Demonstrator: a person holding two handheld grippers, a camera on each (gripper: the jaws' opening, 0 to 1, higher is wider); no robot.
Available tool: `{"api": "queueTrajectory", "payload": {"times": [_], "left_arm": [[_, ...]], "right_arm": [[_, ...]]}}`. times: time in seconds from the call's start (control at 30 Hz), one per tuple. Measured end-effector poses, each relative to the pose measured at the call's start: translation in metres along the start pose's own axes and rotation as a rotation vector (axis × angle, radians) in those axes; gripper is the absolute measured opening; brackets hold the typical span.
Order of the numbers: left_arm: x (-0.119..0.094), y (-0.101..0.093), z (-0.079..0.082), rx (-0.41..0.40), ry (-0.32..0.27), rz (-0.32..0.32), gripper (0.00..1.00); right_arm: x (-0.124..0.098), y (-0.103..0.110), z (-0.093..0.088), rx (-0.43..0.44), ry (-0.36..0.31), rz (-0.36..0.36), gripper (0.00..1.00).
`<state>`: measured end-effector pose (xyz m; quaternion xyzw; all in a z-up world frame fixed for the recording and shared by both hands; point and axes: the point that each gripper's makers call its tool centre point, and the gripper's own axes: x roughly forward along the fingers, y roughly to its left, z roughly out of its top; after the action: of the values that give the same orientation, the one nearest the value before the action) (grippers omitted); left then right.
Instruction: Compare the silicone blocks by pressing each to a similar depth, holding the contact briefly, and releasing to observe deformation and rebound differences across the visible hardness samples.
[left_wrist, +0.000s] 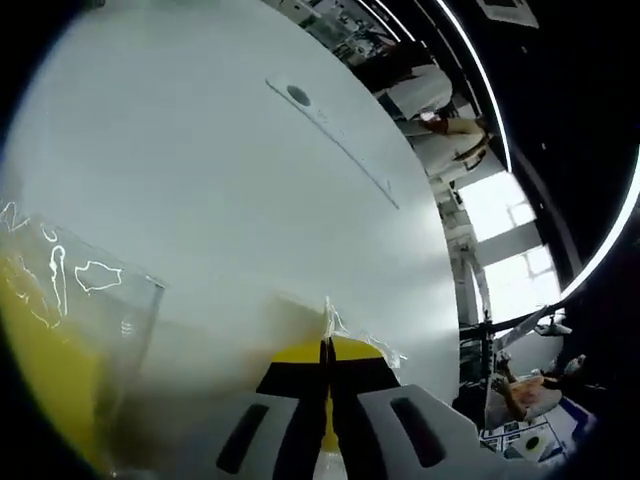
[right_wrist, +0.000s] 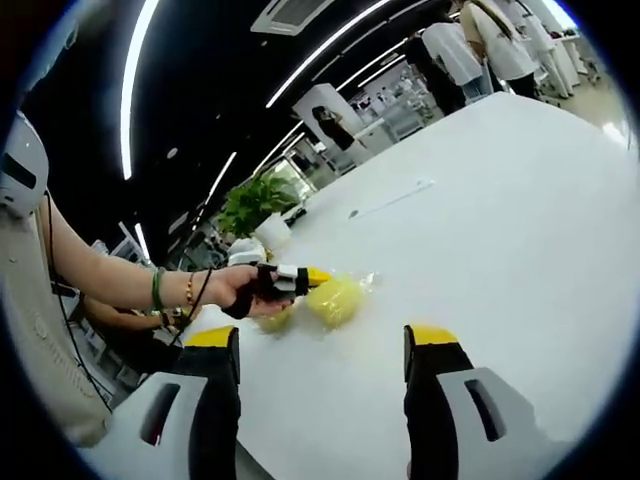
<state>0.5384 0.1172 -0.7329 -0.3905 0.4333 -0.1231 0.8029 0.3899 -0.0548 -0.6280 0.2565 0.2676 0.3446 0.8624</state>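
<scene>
Yellow silicone block (right_wrist: 335, 300) beyond wide-open, empty right claw (right_wrist: 325, 350); left claw (left_wrist: 327, 345) pinched shut.

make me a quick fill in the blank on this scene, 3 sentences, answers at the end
1. The right gripper hovers over the white table with its jaws ____.
2. The left gripper has its jaws closed on a thin piece of clear ____.
3. The wrapped silicone block beside the left gripper is ____ in colour.

Missing words: open; plastic; yellow
</scene>
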Motion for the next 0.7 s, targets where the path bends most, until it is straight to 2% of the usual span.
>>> {"api": "queueTrajectory", "payload": {"times": [0.03,0.23,0.33,0.43,0.53,0.6,0.63,0.7], "left_arm": [[-0.002,-0.002,-0.001,0.006,0.001,0.008,0.0],[-0.013,-0.021,-0.002,0.031,-0.043,-0.057,0.0],[-0.019,-0.035,-0.003,0.156,-0.06,-0.094,0.0],[-0.024,-0.046,-0.006,0.237,-0.052,-0.11,0.0],[-0.032,-0.06,-0.007,0.467,-0.055,-0.102,0.0],[-0.037,-0.074,-0.009,0.558,-0.073,-0.129,0.0],[-0.038,-0.077,-0.01,0.564,-0.079,-0.131,0.0],[-0.047,-0.091,-0.019,0.647,-0.068,-0.159,0.0]], "right_arm": [[0.0,0.001,0.001,-0.002,-0.001,0.001,0.61],[-0.003,0.006,0.007,-0.022,-0.007,0.007,0.63],[-0.005,0.007,0.01,-0.033,-0.008,0.005,0.63],[-0.007,0.011,0.012,-0.045,-0.01,0.007,0.63],[-0.008,0.015,0.012,-0.062,-0.005,0.005,0.63],[-0.009,0.019,0.012,-0.071,-0.005,0.008,0.63],[-0.01,0.02,0.012,-0.072,-0.006,0.009,0.63],[-0.013,0.026,0.013,-0.081,-0.009,0.013,0.63]]}}
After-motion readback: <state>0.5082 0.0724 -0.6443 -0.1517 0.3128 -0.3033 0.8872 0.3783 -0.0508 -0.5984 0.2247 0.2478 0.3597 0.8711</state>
